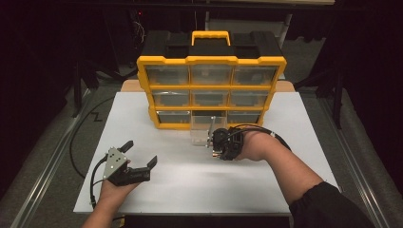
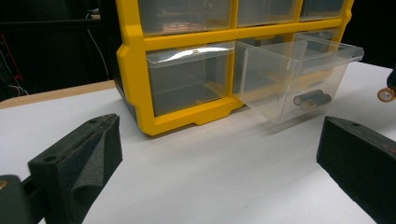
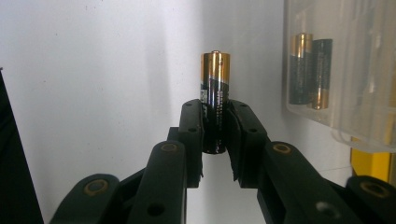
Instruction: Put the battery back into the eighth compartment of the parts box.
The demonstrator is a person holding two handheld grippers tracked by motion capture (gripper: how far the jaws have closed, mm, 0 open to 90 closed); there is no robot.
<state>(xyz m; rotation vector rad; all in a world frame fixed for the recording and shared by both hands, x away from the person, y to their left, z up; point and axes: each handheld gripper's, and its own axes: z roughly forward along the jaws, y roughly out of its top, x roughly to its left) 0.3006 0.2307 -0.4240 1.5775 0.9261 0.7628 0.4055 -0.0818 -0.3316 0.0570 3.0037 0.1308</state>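
right gripper (image 3: pixel 215 135) is clamped on a battery (image 3: pixel 215 100) just beside the pulled-out clear drawer (image 2: pixel 299 79) with two more inside, left gripper (image 1: pixel 140 161) sits wide open over the table (image 1: pixel 190 190)

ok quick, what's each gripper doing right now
left gripper: open, holding nothing, above the table.
right gripper: closed on a battery, beside the pulled-out drawer.
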